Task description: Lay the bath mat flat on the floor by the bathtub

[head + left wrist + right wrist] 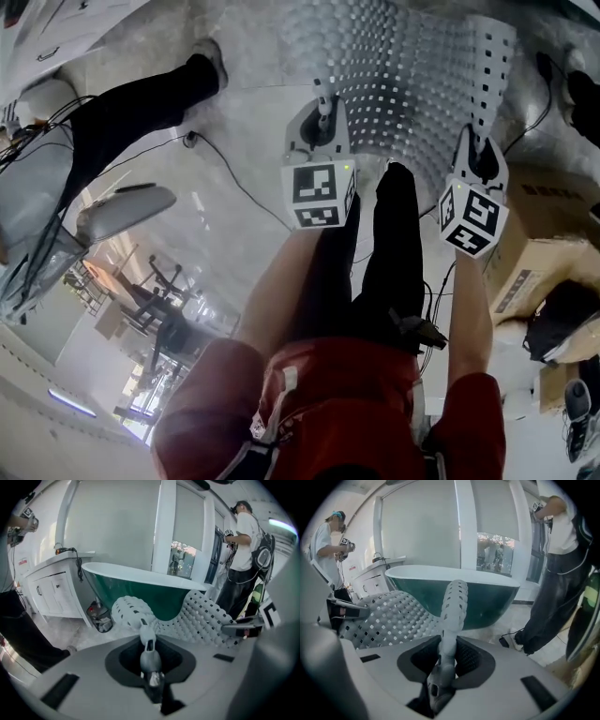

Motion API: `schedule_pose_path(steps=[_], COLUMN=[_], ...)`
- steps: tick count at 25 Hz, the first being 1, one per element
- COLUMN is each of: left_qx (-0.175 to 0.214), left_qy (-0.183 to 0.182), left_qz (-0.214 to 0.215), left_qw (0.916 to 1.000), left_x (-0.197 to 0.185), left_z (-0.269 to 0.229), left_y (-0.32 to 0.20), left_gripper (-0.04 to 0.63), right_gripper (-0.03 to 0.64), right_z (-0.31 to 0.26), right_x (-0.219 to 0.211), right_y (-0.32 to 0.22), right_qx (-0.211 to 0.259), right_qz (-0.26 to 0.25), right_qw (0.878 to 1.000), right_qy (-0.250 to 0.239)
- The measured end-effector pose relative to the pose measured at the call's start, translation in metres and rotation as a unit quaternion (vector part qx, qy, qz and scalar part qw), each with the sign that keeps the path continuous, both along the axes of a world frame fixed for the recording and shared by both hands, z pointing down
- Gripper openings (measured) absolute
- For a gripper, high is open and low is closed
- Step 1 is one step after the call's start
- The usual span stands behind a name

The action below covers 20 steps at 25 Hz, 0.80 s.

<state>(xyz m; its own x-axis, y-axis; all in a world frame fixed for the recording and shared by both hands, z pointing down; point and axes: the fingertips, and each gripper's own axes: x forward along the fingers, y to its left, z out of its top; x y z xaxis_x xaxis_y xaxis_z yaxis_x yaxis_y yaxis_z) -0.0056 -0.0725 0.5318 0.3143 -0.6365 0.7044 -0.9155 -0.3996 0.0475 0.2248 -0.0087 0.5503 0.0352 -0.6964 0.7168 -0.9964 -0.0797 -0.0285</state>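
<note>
The grey bath mat (403, 84), studded with bumps and square holes, hangs between my two grippers above the marble floor (234, 216). My left gripper (323, 105) is shut on the mat's left edge, and the mat (201, 618) sags away from its jaws (146, 632) toward the tub. At the other side, my right gripper (472, 141) is shut on the right edge, where a folded strip of mat (454, 606) rises out of the jaws (445, 644). The green and white bathtub (154, 590) stands just beyond the mat and also fills the right gripper view (487, 597).
A white vanity cabinet (51, 592) and a small bin (99, 617) stand left of the tub. People stand nearby: one (241, 564) at the right, another (328, 545) at the left, a dark-trousered leg (141, 112). Cardboard boxes (544, 244) lie right; a cable (225, 169) crosses the floor.
</note>
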Motion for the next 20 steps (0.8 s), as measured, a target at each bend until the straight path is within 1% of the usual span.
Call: schedule_pose_path(steps=[8,13,17,20], left_qx=[-0.016,-0.01,-0.008,-0.009], left_qy=[-0.013,-0.013,-0.031,-0.036], left_qz=[0.025,0.031,0.046,0.049], left_qw=[0.9995,0.9994,0.9984,0.9981], left_x=[0.011,0.02,0.026,0.03], left_z=[0.075,0.118,0.153,0.177], left_y=[-0.016,-0.036,-0.051,-0.06], left_gripper=[0.048,0.048,0.048,0.048], right_gripper=[0.095,0.095,0.097,0.097], right_z=[0.072,0.118,0.151,0.175], right_x=[0.013,0.027,0.035,0.039], right_y=[-0.012,-0.031,-0.047,-0.06], right_qx=[-0.023,-0.034,-0.037,-0.038], right_qz=[0.003,-0.003,-0.004,-0.009], right_qw=[1.0,0.999,0.999,0.999], right_qy=[0.007,0.019,0.024,0.028])
